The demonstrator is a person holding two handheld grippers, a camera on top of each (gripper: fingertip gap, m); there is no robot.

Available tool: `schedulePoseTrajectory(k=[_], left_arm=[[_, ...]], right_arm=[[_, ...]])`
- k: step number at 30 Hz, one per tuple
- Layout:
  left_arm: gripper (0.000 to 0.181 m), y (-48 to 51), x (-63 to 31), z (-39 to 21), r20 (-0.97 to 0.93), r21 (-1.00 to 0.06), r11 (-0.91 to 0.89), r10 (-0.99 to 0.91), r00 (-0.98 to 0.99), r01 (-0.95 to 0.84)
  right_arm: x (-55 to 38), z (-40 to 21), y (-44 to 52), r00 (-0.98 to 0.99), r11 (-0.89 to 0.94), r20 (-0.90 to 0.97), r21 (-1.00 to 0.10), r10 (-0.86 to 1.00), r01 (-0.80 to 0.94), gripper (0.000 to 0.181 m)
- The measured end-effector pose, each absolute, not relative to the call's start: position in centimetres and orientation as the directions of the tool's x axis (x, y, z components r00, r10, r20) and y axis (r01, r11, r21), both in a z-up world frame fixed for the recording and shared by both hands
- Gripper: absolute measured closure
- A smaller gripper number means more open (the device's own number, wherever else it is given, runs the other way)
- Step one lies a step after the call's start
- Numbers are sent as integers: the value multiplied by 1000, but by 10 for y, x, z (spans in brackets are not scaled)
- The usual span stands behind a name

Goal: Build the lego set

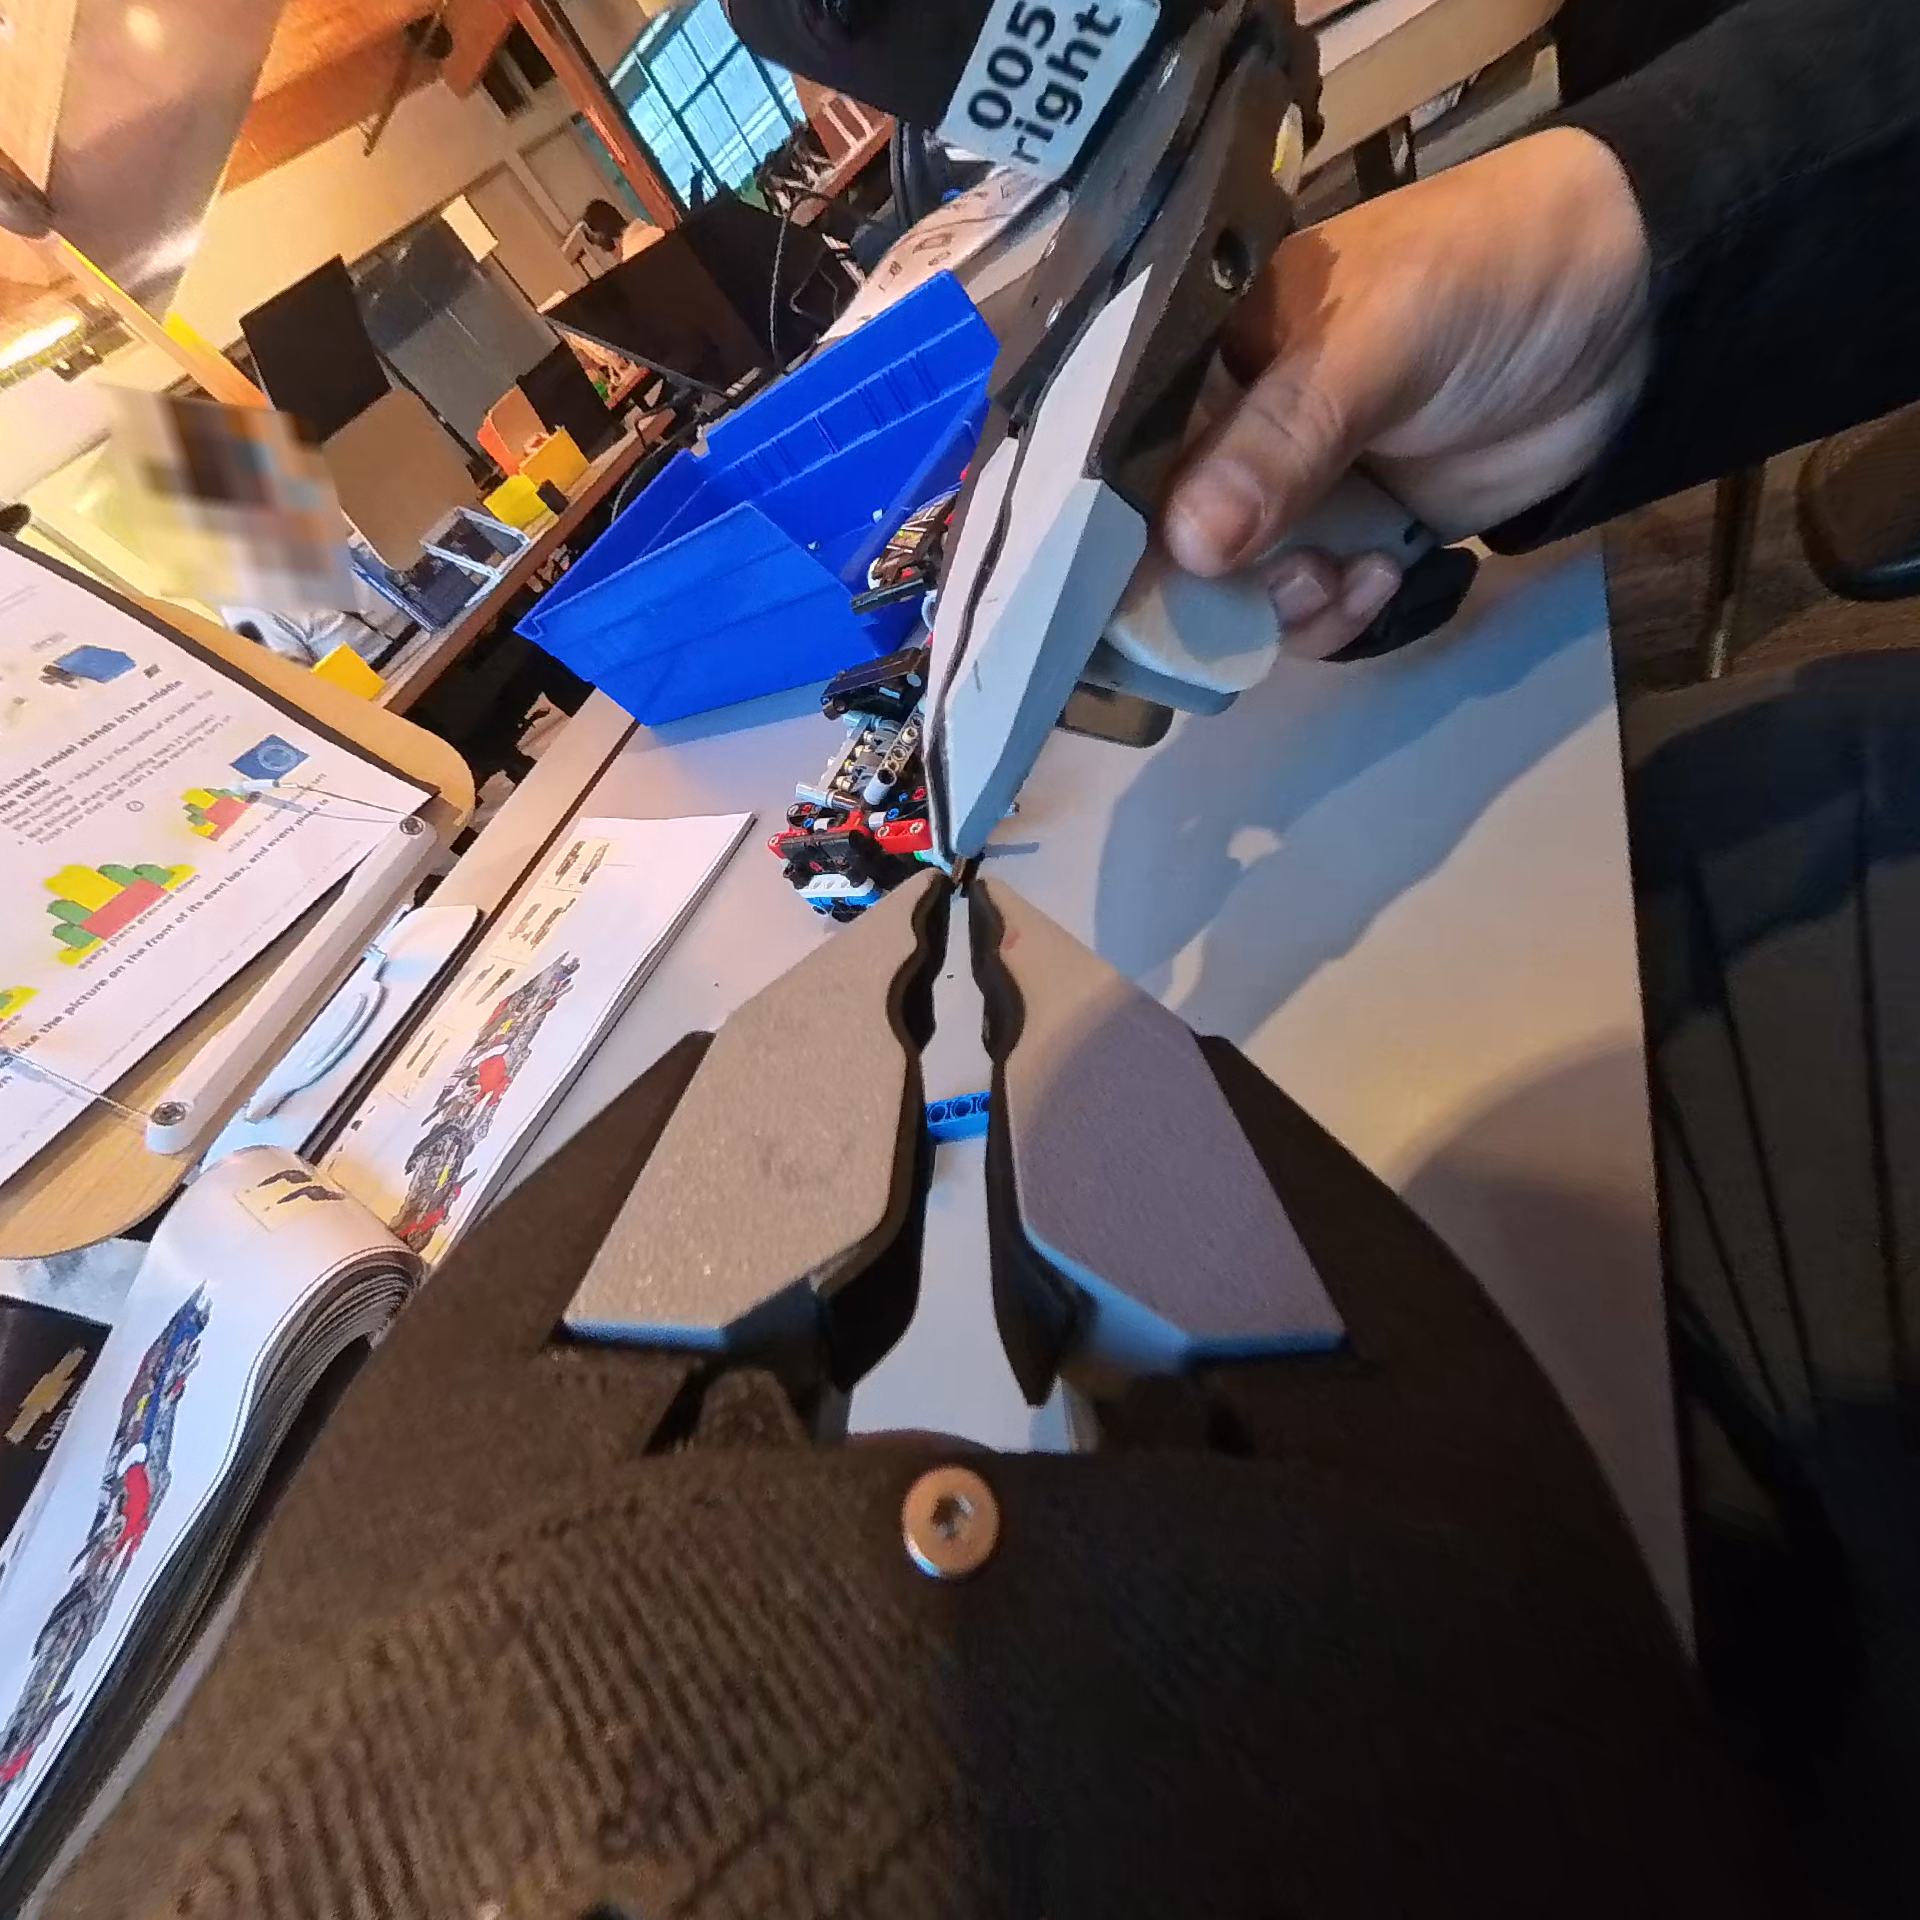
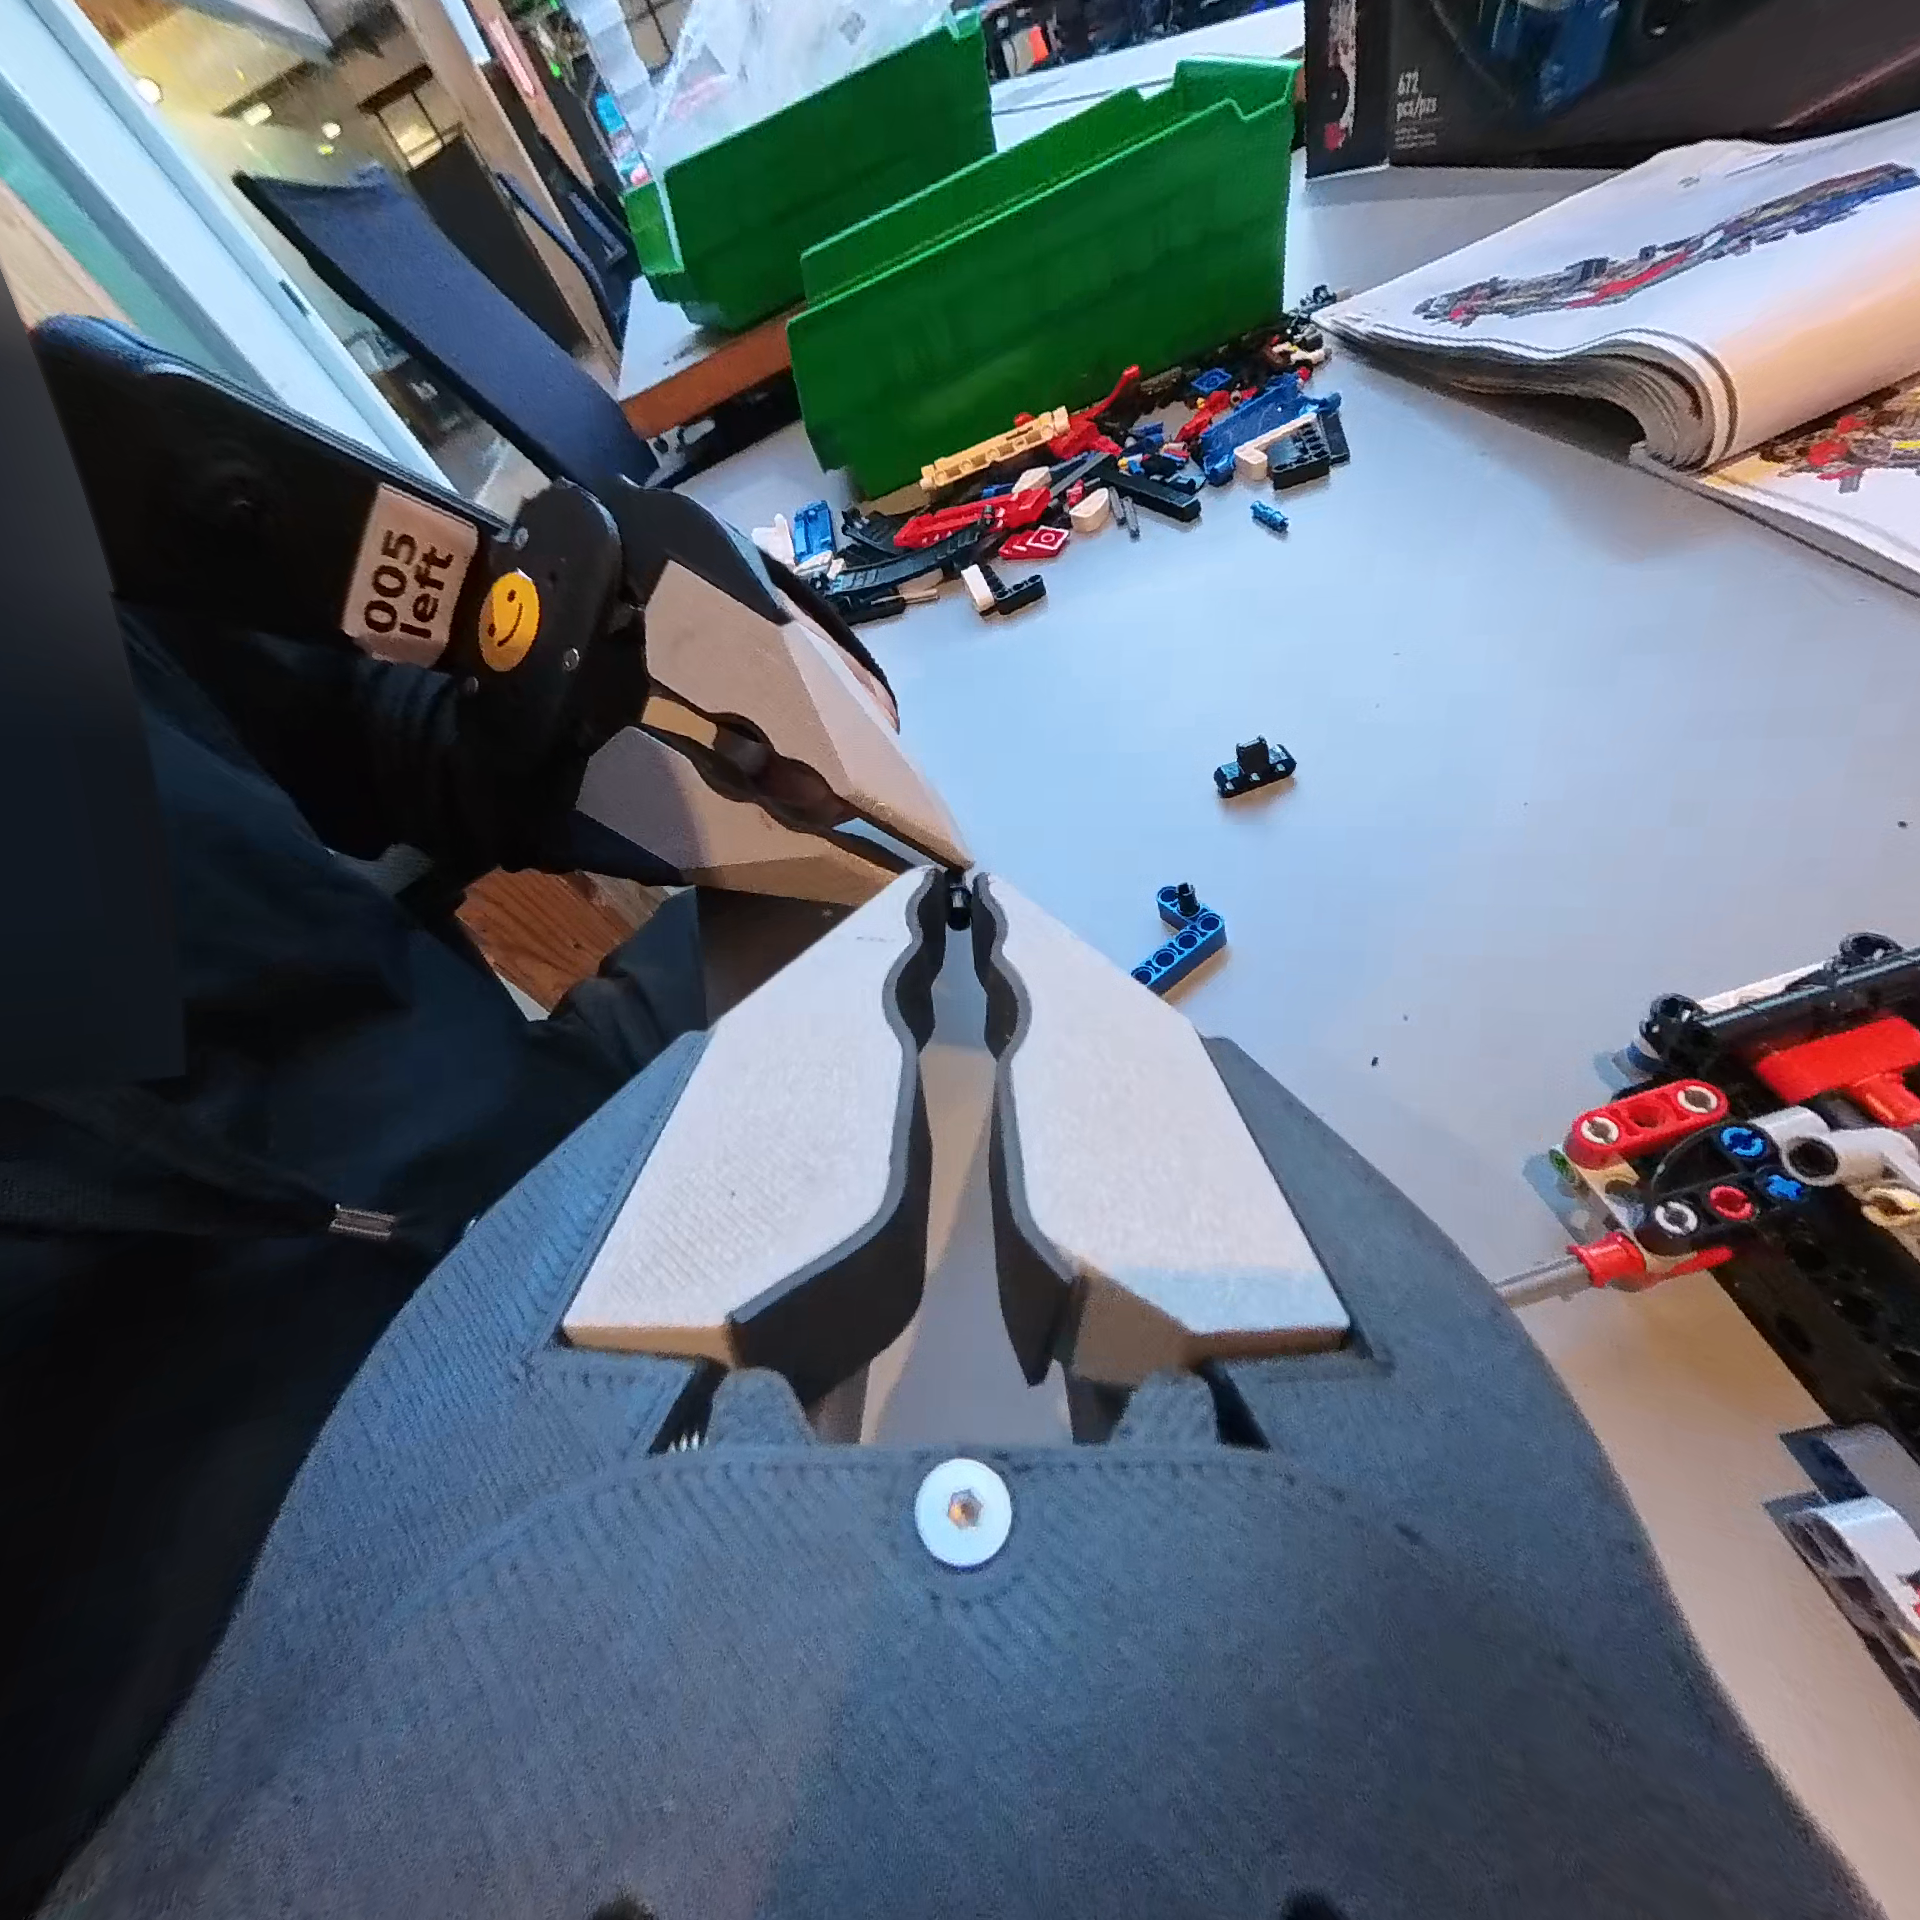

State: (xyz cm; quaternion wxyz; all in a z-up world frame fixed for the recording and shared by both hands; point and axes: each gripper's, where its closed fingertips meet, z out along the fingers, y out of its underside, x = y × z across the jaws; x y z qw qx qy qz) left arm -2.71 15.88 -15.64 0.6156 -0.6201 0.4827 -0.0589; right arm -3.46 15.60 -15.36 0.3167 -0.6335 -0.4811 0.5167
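Black pin pinched between two tool tips

Black plastic, a tiny connector pin [image 2: 954, 902] sits pinched at the very tip of the right tool [image 2: 956, 894], above the grey surface [image 2: 1455, 727]. The left tool [image 1: 954, 883] meets it from ten o'clock, tips nearly pressed together; whether it grips anything I cannot tell. Such a pin is likely light, stiff and slippery, best held across its middle. A blue L-shaped beam [image 2: 1182, 940] lies at two o'clock, the part-built model [image 2: 1766, 1143] at three.

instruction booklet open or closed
Open. In the right wrist view the instruction booklet lies on the table with earlier pages folded back in a thick curl and printed pages facing up.
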Motion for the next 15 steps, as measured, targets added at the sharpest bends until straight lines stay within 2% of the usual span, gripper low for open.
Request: schedulePoseTrajectory(k=[15], left_arm=[[181,160,-29,-154,-535,-816,233,-650,539,-530]], right_arm=[[-33,-152,157,9,-330,-342,-901,940,281,180]])
